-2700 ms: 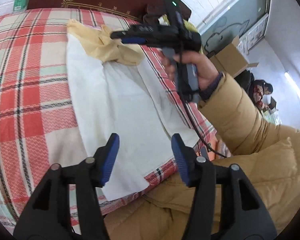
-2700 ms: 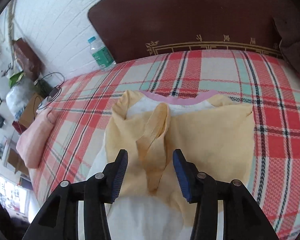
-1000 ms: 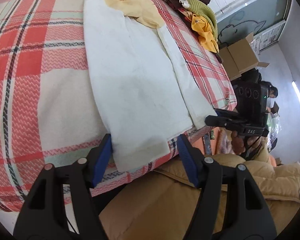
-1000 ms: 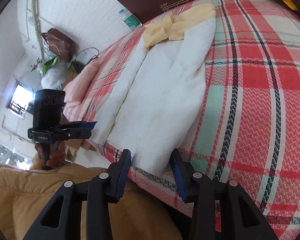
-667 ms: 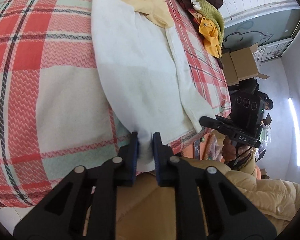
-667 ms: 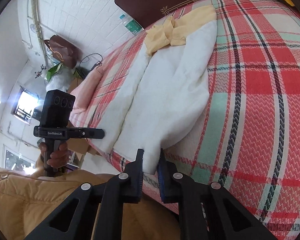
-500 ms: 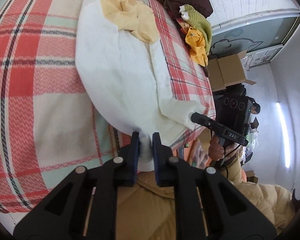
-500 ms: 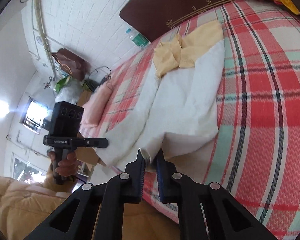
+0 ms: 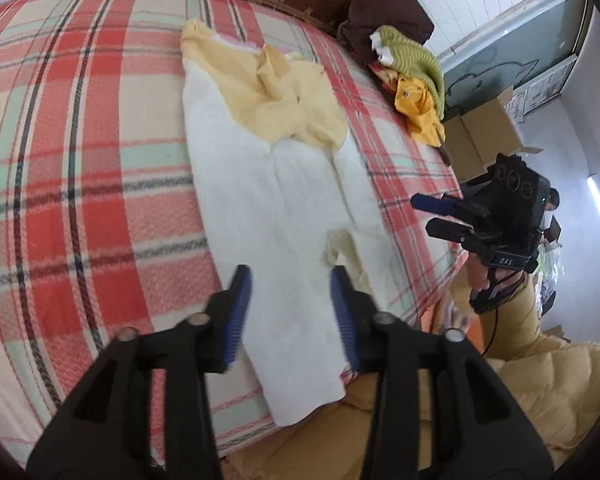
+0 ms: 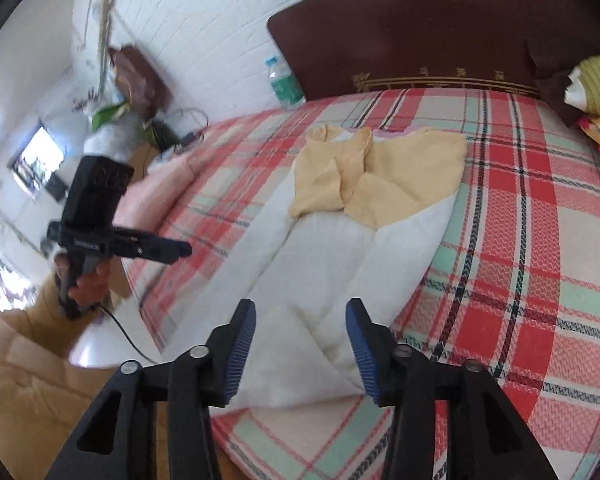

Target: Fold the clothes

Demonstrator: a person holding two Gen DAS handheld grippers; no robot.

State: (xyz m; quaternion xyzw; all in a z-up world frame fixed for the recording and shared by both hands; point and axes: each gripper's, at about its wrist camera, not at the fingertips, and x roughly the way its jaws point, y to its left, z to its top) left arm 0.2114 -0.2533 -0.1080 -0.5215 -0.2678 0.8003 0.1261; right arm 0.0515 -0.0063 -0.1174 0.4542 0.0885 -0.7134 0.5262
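Left gripper [image 9: 290, 300]: jaws opening, nothing pinched between the blue pads; it hangs above the near end of the garment [image 9: 276, 208]. Right gripper [image 10: 300, 344]: jaws likewise opening, pads clear of the cloth below them. The garment, white with a yellow top part, lies lengthwise on the plaid bedspread [image 9: 80, 160], stretching away from both grippers toward the dark headboard [image 10: 420, 36]; its near end reaches the bed's edge, one corner turned over just ahead of the left gripper. A pile of clothes [image 9: 416, 80] sits far right of the left gripper.
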